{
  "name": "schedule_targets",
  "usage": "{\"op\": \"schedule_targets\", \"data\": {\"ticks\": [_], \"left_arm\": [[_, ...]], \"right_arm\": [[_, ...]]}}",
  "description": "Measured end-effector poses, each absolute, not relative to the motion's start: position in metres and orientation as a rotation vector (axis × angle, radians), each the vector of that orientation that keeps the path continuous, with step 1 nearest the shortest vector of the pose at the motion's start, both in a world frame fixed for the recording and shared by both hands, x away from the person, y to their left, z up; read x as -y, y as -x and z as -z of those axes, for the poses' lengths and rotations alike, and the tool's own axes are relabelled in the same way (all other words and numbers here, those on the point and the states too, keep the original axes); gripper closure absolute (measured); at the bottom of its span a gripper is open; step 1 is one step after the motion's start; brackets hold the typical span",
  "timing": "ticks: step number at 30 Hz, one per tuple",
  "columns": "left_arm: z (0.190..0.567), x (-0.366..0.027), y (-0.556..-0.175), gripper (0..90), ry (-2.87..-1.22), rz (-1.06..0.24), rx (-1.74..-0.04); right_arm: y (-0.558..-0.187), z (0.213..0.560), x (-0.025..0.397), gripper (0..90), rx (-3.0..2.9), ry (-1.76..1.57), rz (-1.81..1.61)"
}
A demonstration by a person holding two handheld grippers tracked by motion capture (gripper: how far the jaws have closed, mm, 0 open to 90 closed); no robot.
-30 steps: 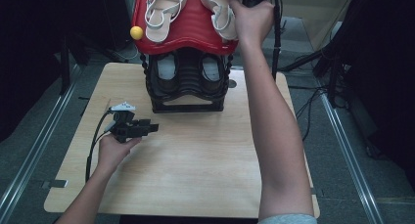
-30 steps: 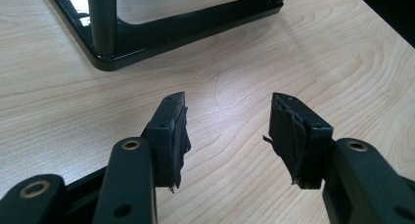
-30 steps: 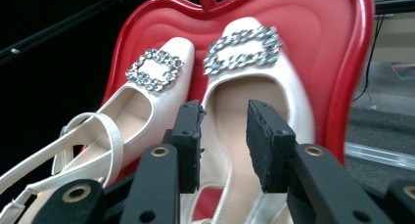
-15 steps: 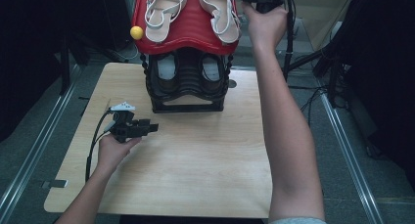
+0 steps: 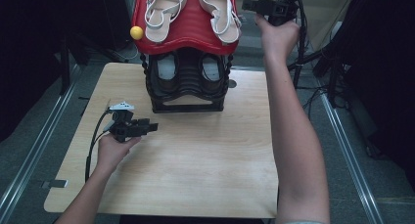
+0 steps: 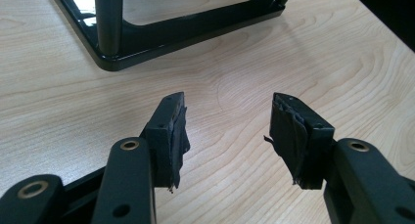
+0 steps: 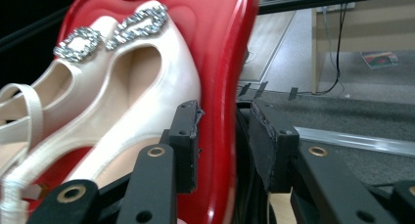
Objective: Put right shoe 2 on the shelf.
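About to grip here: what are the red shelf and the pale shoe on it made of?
Red shelf: likely moulded plastic, glossy, with smooth highlights along its curved rim. Shoe: looks like cream satin or soft leather with a slight sheen; sparkly stone buckles.

Left hand-held gripper (image 6: 225, 136) is sitting low over the surface (image 6: 303, 53), which is light wood with pretty visible grain. Jaws are spread wide apart with nothing between them, just bare wood showing through the gap. The pads (image 6: 177, 136) look kinda rough, with frayed black tape or rubber peeling at the edges. Further up there's the glossy black base frame of a rack (image 6: 166, 35) resting on the surface, with one upright post rising from its near corner. The frame is well apart from the jaw tips.
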State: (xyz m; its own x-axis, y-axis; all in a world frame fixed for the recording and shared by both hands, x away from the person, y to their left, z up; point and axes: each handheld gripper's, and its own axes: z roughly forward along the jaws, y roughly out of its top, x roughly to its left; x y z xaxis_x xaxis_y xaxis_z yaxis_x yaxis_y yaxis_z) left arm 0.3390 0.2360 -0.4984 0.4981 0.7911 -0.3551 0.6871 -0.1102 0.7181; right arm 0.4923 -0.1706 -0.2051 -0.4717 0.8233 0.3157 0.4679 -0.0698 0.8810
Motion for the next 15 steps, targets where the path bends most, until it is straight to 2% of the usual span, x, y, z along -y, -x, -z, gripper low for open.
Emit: {"op": "schedule_targets", "data": {"ticks": [15], "left_arm": [[0.497, -0.239, -0.338, 49.0, -1.841, -0.163, -1.234]], "right_arm": [[-0.486, 0.235, 0.185, 62.5, -1.924, -1.377, -1.488]]}}
